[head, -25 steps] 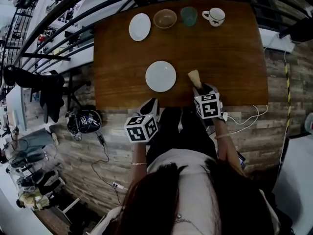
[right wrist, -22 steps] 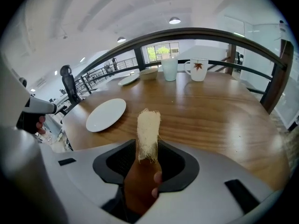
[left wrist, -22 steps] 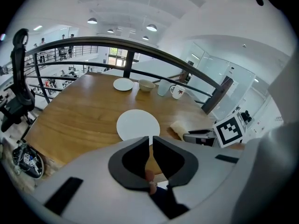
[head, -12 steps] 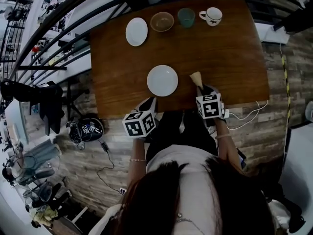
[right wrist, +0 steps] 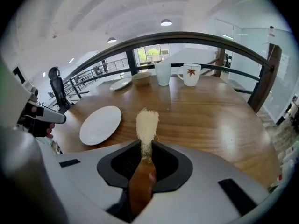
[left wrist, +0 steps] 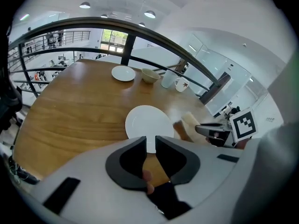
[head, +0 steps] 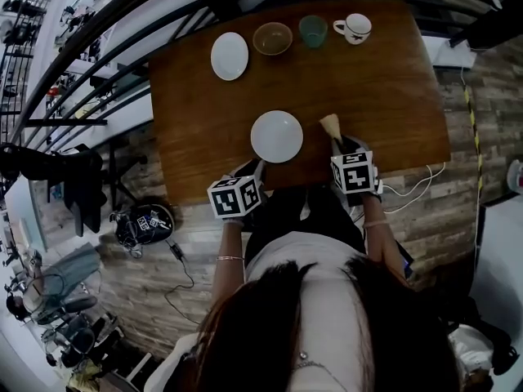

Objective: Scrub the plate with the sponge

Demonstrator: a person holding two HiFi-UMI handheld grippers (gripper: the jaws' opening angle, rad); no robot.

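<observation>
The white plate (head: 276, 135) lies flat on the wooden table (head: 384, 88), near its front edge. To its right stands a pale, fibrous sponge (head: 329, 124), upright between the jaws of my right gripper (head: 337, 144), which are closing and press on its lower end (right wrist: 146, 125). My left gripper (head: 254, 167) hovers at the table's front edge, just short of the plate (left wrist: 149, 122). Its jaws are opening to a narrow gap with nothing between them. The plate (right wrist: 100, 124) lies left of the sponge in the right gripper view.
Along the table's far edge stand a small white plate (head: 230, 55), a tan bowl (head: 273, 37), a teal cup (head: 312, 29) and a white mug (head: 355, 28). A dark railing curves past the far side. White cables hang at the front right.
My left gripper has come forward from below the table edge toward the plate. The right gripper has stayed at the sponge.
</observation>
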